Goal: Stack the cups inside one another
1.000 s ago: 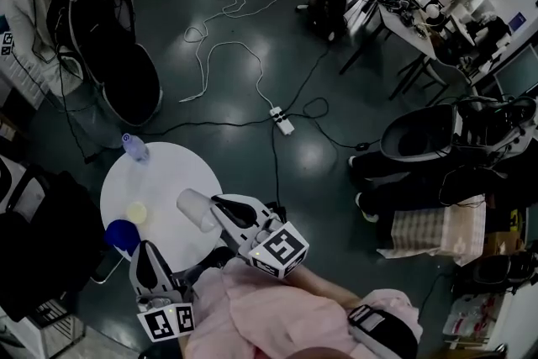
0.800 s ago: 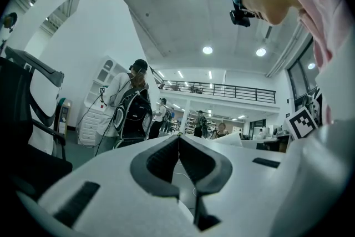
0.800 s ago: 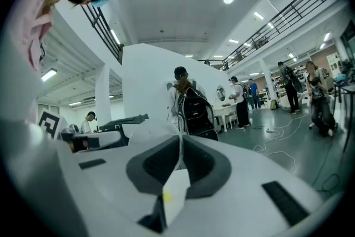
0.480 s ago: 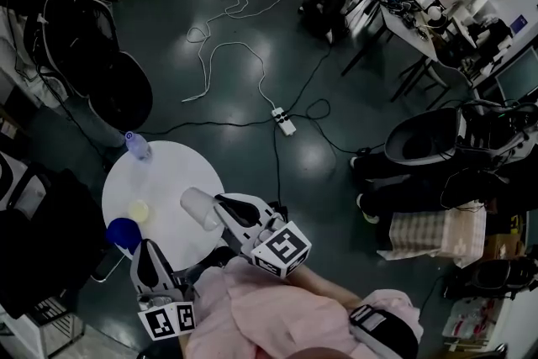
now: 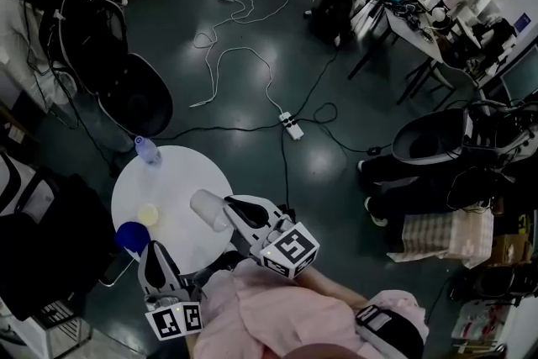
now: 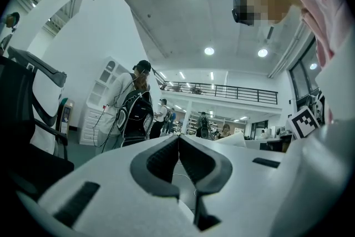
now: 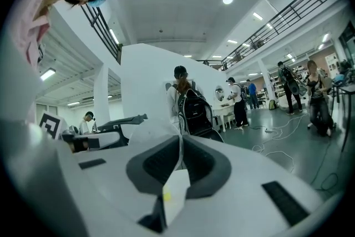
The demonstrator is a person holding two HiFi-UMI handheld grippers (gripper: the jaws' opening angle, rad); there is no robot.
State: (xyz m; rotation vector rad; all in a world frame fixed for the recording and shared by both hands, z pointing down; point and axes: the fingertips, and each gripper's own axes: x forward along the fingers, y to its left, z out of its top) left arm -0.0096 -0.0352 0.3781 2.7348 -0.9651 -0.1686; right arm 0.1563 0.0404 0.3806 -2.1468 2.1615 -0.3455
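The right gripper point(image 7: 180, 154) has its jaws pressed together on the thin wall of a clear cup point(image 7: 147, 94). The wall sits between the two dark pads. The left gripper point(image 6: 178, 148) has its jaws pressed together too, with nothing between them.

In the head view, the right gripper point(image 5: 229, 212) holds the clear cup point(image 5: 208, 208) tipped on its side over the edge of the round white table point(image 5: 189, 172). The left gripper point(image 5: 152, 251) waits low, near a blue cup point(image 5: 132, 236). A small pale yellow cup point(image 5: 149, 215) stands just beside the blue one.

I think the step now is to bring the clear cup over another cup. To do it well, turn it so its bottom points down, line it up over the open top, and lower it slowly.

The clear cup looks thin and bendy, so a hard squeeze could crush it. The table top looks smooth and flat.
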